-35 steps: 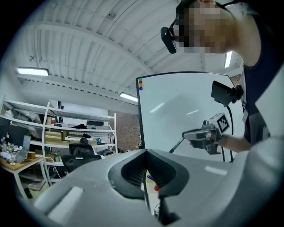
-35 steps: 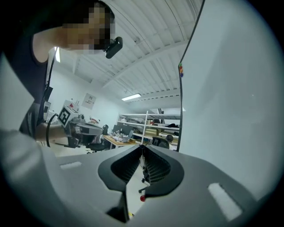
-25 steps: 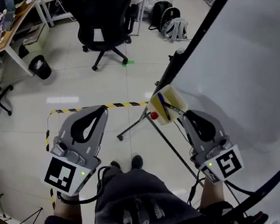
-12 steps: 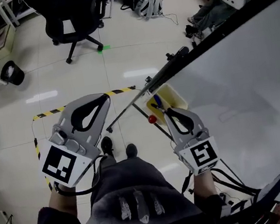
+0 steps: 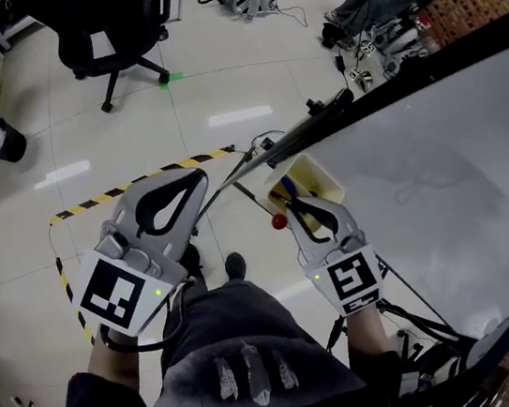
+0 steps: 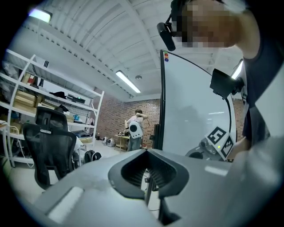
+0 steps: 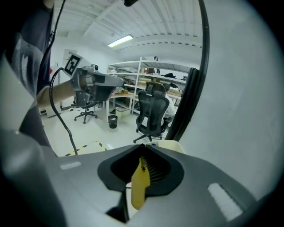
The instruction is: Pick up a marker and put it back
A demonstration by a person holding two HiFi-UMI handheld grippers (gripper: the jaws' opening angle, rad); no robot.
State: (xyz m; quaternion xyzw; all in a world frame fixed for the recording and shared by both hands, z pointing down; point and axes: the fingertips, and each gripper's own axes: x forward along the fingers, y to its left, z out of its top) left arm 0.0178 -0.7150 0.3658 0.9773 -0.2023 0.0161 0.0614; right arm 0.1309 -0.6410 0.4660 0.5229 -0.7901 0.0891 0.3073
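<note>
Since a second ago your right gripper point(image 5: 296, 205) has dipped toward the whiteboard's tray, and the board's black frame point(image 5: 407, 82) now runs flatter across the head view. You have the yellow marker point(image 7: 138, 188) in that gripper: its jaws are closed narrow on it, and it lies along the hollow between them, back toward the camera. The jaw tips sit at the lower edge of the pale yellow tray point(image 5: 318, 171), where a blue marker point(image 5: 286, 186) lies; a red knob point(image 5: 279, 222) is just left of the jaws. The whiteboard point(image 5: 442, 189) fills the right side. Your left gripper point(image 5: 197, 175) hangs well apart over the floor near the hazard tape point(image 5: 128, 182), jaws together on nothing, with an office chair point(image 5: 106, 35) beyond
</note>
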